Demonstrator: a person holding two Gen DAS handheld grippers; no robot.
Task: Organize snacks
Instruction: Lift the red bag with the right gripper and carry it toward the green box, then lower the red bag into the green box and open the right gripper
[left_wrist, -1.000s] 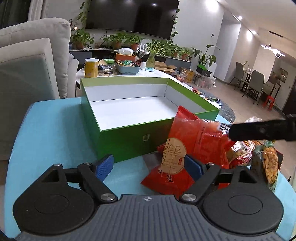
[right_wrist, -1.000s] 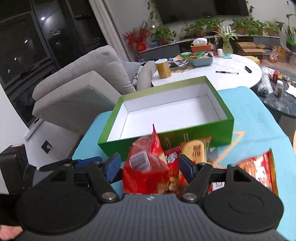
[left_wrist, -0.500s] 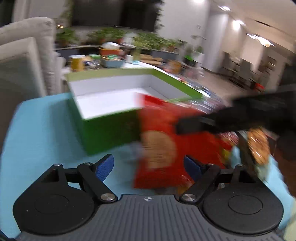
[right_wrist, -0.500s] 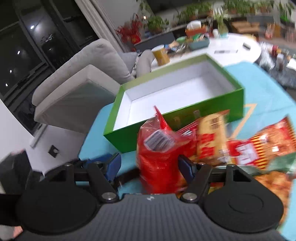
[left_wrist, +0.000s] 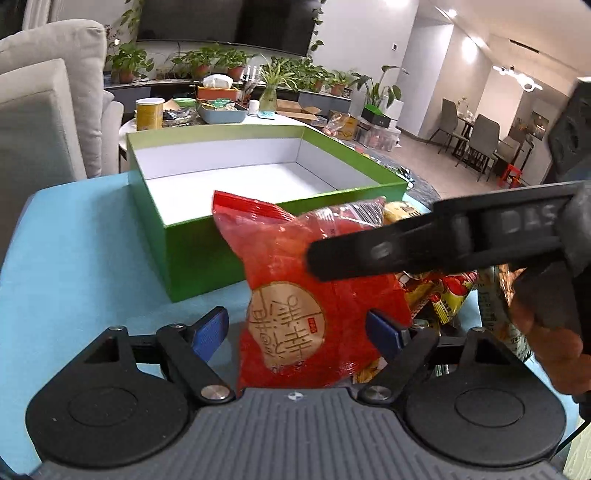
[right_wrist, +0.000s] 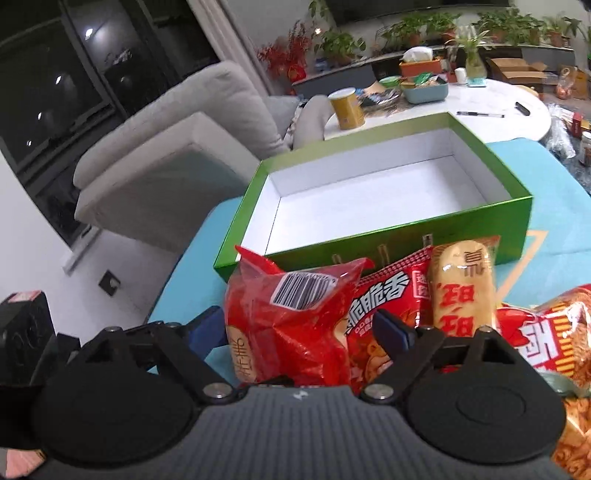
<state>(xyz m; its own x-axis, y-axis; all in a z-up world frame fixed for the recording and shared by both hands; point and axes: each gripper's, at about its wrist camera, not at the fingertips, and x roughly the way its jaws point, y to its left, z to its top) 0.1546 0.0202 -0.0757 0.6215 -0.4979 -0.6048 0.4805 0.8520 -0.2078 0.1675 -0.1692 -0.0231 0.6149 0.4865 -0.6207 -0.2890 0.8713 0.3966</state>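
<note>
A red translucent snack bag (left_wrist: 314, 280) with a round tan label stands upright in front of the open green box (left_wrist: 199, 254), whose white inside is bare. My left gripper (left_wrist: 295, 328) has the bag's lower part between its closing jaws; the left pad stands apart from it, and the right pad is at its edge. My right gripper (right_wrist: 299, 328) is closing around the same bag (right_wrist: 288, 314) from the other side, and its right pad shows a gap to it. One of the right gripper's fingers (left_wrist: 406, 243) crosses the bag in the left wrist view.
More snacks lie right of the bag: a red packet (right_wrist: 391, 295), a yellow-orange one (right_wrist: 461, 291) and a large red-orange bag (right_wrist: 546, 332). A blue cloth (left_wrist: 74, 277) covers the table. A grey sofa (right_wrist: 166, 147) and a white round table (right_wrist: 480, 99) stand behind. A hand (left_wrist: 554, 350) grips the right tool.
The right gripper's jaws have narrowed around the red bag. In the left wrist view the bag has shifted left and nearer, and the right gripper's finger reaches further across it.
</note>
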